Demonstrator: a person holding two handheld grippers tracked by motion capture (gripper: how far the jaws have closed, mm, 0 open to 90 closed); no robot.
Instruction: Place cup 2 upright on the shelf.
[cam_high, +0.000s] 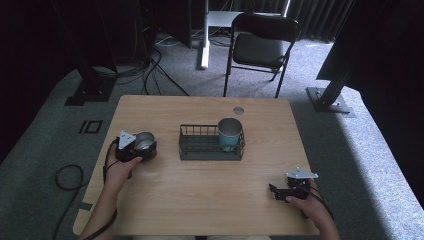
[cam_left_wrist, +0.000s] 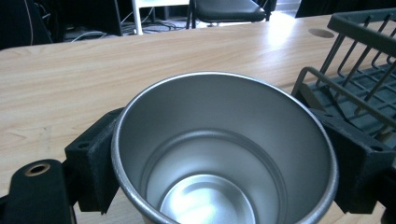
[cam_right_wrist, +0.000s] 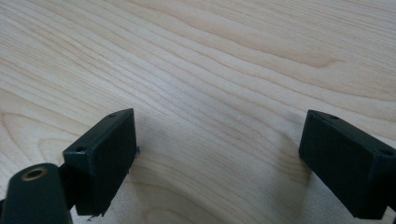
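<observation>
A steel cup (cam_high: 145, 141) stands upright on the left part of the wooden table (cam_high: 200, 195). My left gripper (cam_high: 143, 149) is shut on it, one black pad pressed to each side of its wall. In the left gripper view the cup's (cam_left_wrist: 205, 121) inside is bare and shiny, and it sits between the left gripper's (cam_left_wrist: 219, 163) jaws. My right gripper (cam_high: 275, 192) rests near the table's front right edge. Its jaws stand wide apart, and in the right gripper view the right gripper (cam_right_wrist: 219, 158) has only bare wood between them.
A dark wire basket (cam_high: 200, 150) sits mid-table with a teal cup (cam_high: 229, 134) upright in its right end; the basket's corner (cam_left_wrist: 355, 70) is close to the right of the steel cup. A round cable hole (cam_high: 238, 110) lies behind it. A black chair (cam_high: 260, 47) stands beyond the table.
</observation>
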